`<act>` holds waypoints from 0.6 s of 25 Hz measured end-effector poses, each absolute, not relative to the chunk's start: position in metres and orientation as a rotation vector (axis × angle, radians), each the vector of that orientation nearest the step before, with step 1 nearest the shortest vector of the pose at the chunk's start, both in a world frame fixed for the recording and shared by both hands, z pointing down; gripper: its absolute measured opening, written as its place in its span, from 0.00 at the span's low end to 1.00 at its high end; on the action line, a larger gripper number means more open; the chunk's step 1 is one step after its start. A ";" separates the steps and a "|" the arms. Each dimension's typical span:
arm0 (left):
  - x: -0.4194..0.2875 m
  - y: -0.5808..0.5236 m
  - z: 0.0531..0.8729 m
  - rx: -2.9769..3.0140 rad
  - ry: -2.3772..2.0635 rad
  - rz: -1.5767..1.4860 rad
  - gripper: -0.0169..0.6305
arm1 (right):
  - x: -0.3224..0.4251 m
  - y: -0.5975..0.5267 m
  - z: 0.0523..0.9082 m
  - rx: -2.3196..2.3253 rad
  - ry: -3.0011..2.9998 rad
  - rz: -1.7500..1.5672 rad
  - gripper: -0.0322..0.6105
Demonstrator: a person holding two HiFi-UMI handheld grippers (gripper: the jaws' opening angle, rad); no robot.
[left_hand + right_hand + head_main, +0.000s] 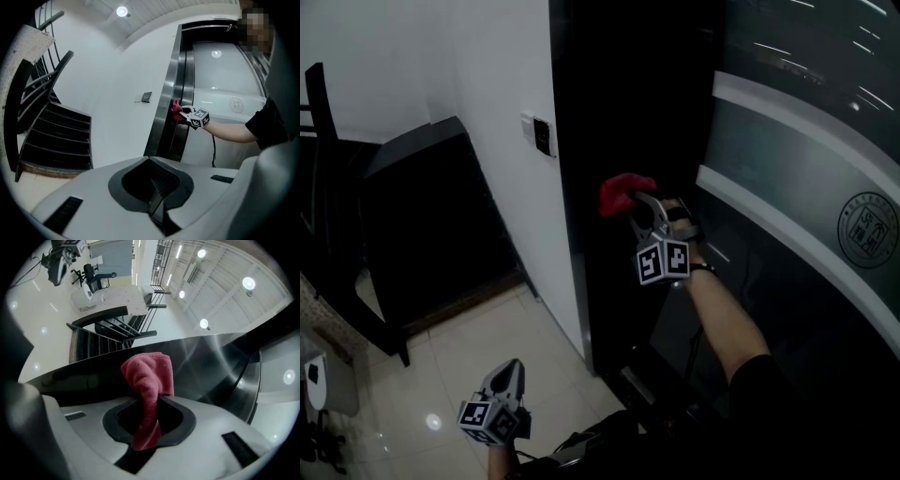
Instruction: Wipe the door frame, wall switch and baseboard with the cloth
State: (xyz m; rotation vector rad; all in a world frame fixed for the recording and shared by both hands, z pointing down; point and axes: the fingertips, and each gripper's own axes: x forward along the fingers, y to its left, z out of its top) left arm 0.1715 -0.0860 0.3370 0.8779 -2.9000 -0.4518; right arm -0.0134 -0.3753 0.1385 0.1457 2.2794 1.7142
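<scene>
My right gripper is shut on a red cloth, whose bunched end presses against the dark metal door frame. In the right gripper view the red cloth rises from between the jaws against the shiny door frame. The left gripper view shows the right gripper with the cloth at the door frame. A wall switch sits on the white wall left of the frame. My left gripper hangs low over the floor, shut and holding nothing.
A dark staircase with a black railing stands to the left. A baseboard runs along the white wall's foot above the beige tiled floor. A glass door with a round emblem is at the right.
</scene>
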 end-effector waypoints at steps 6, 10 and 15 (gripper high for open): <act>0.176 -0.096 0.346 0.864 -2.861 -0.439 0.02 | -0.019 -0.381 0.194 0.227 2.320 1.764 0.15; 0.176 -0.094 0.355 0.861 -2.850 -0.442 0.02 | -0.021 -0.383 0.219 0.264 2.357 1.767 0.15; 0.174 -0.092 0.347 0.822 -2.857 -0.450 0.02 | -0.021 -0.382 0.256 0.324 2.400 1.788 0.15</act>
